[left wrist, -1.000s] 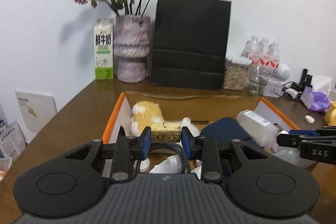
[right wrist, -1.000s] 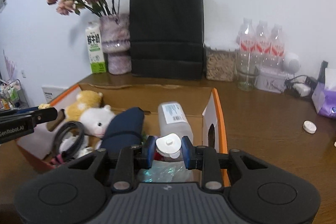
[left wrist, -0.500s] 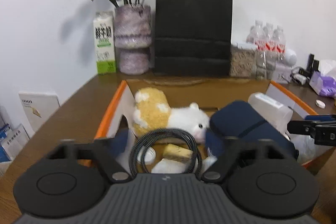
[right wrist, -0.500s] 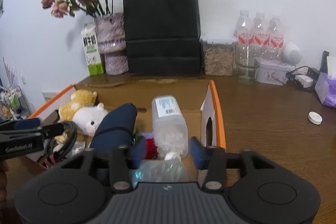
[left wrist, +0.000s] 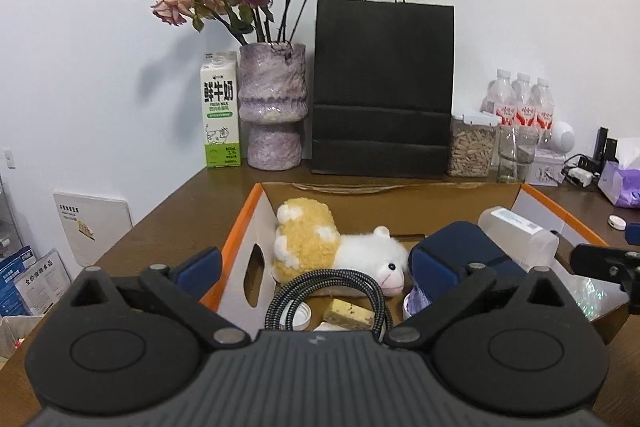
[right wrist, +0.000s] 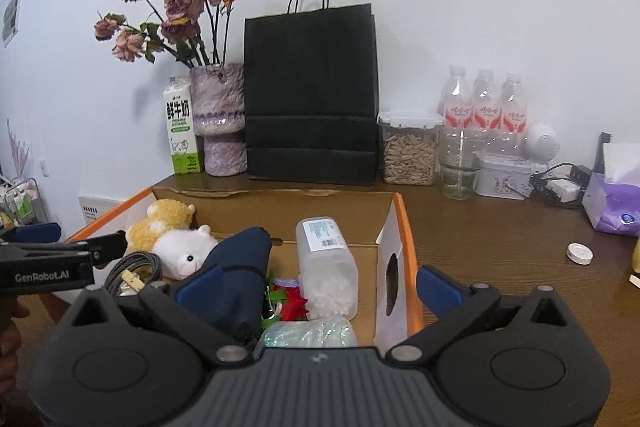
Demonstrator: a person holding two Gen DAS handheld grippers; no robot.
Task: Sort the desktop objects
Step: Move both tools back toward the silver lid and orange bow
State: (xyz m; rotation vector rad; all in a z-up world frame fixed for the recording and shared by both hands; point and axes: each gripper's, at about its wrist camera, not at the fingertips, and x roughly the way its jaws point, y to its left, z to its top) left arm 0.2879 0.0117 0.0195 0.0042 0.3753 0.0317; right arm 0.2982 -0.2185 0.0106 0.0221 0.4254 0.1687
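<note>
An orange-edged cardboard box (left wrist: 246, 223) (right wrist: 404, 227) on the brown desk holds a yellow and white plush toy (left wrist: 320, 247) (right wrist: 182, 255), a dark blue pouch (left wrist: 460, 259) (right wrist: 240, 267), a clear plastic bottle (right wrist: 326, 263) (left wrist: 516, 235), a coiled black cable (left wrist: 328, 287) and a small yellow block (left wrist: 349, 312). My left gripper (left wrist: 316, 267) is open and empty above the box's near left part. My right gripper (right wrist: 318, 285) is open and empty above the box's near right part, over the bottle.
At the back stand a milk carton (left wrist: 221, 115), a purple vase of dried roses (left wrist: 274, 111), a black paper bag (left wrist: 382, 87), a seed jar (right wrist: 409, 147), a glass (right wrist: 456, 163) and water bottles (right wrist: 484, 99). A white cap (right wrist: 579, 253) and tissues (right wrist: 612, 203) lie to the right.
Both grippers opened wide. The left let go of the yellow block, which now lies in the box. The right let go of the bottle's cap end; both drew back and up.
</note>
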